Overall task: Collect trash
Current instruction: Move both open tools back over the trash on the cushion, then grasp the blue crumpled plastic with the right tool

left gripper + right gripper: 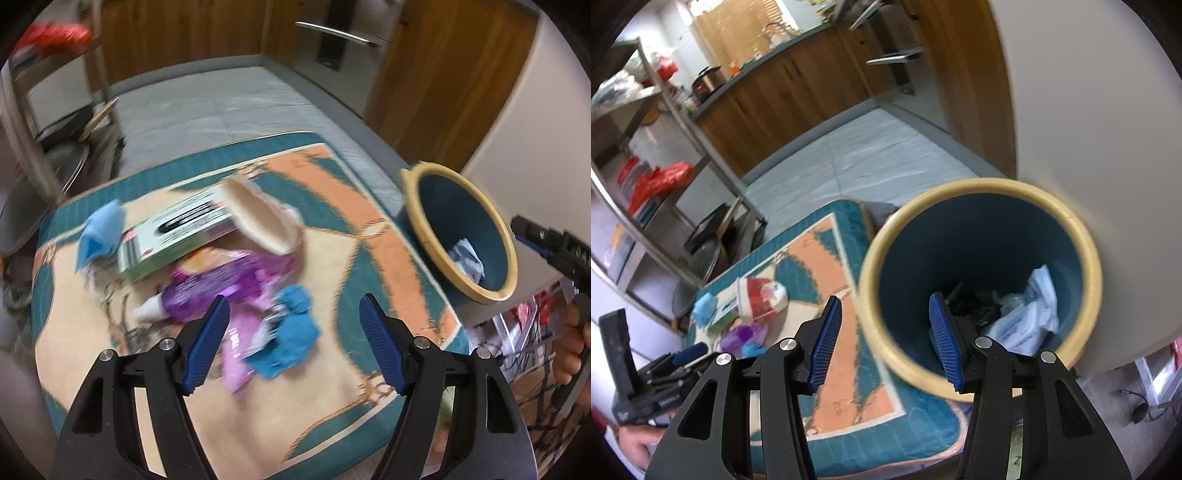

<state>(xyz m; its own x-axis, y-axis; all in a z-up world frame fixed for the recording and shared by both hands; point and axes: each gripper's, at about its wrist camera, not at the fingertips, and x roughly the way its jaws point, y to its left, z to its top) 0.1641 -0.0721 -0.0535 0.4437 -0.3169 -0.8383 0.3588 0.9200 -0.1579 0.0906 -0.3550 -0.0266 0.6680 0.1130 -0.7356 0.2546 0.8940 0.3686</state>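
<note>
Currently left claw spread above crumpled blue paper on mat; right claw spread, empty, over trash bin rim.

Bin mouth unobstructed; trash pile w/ bare mat around.

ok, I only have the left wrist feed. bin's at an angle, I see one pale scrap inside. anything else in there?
Observer: Yes. The right wrist view looks into the bin: dark pieces lie beside the pale wrapper.
Operator: Right gripper holding anything?
Observer: No. The right gripper is open and empty, at the bin's rim.
Operator: That cup, any print?
Observer: The cup has a red printed side.
</note>
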